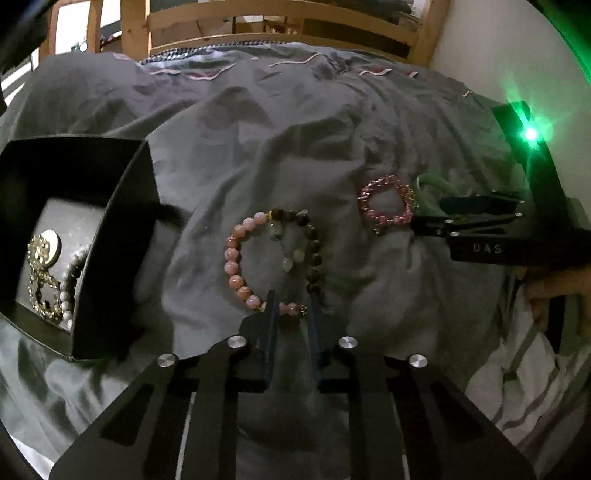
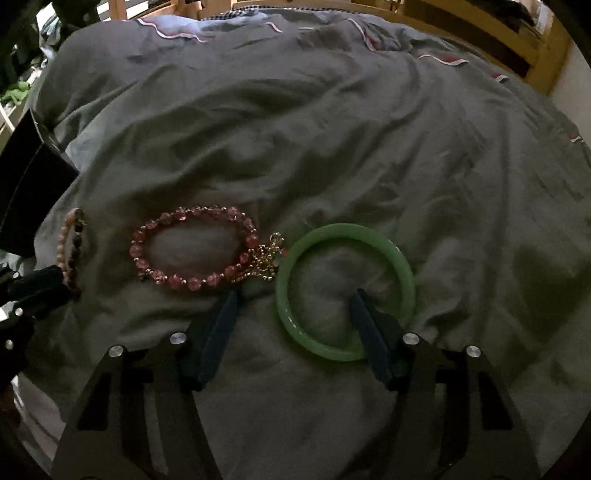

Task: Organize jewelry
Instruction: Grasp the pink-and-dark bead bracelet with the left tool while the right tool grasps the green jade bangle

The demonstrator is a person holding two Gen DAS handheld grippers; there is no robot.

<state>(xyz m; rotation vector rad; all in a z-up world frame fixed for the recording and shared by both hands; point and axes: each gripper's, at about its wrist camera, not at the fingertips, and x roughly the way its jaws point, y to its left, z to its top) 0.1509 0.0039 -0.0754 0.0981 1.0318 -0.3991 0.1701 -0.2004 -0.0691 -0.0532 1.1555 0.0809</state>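
A pink and brown bead bracelet (image 1: 273, 258) lies on the grey duvet. My left gripper (image 1: 293, 301) has its jaws narrowly apart around the bracelet's near edge, a few beads between the fingertips. A pink crystal bracelet (image 2: 192, 251) with a gold chain (image 2: 267, 258) lies beside a green bangle (image 2: 343, 291). My right gripper (image 2: 295, 299) is open wide; its left finger (image 2: 221, 325) rests outside the bangle and its right finger (image 2: 373, 332) lies inside the ring, over its near rim. The right gripper also shows in the left wrist view (image 1: 439, 214).
A black open box (image 1: 110, 240) stands at the left with gold and white bead jewelry (image 1: 48, 277) inside. A wooden bed frame (image 1: 280, 26) runs along the back. The duvet (image 2: 295, 129) is wrinkled. A white wall (image 1: 498, 55) is at the right.
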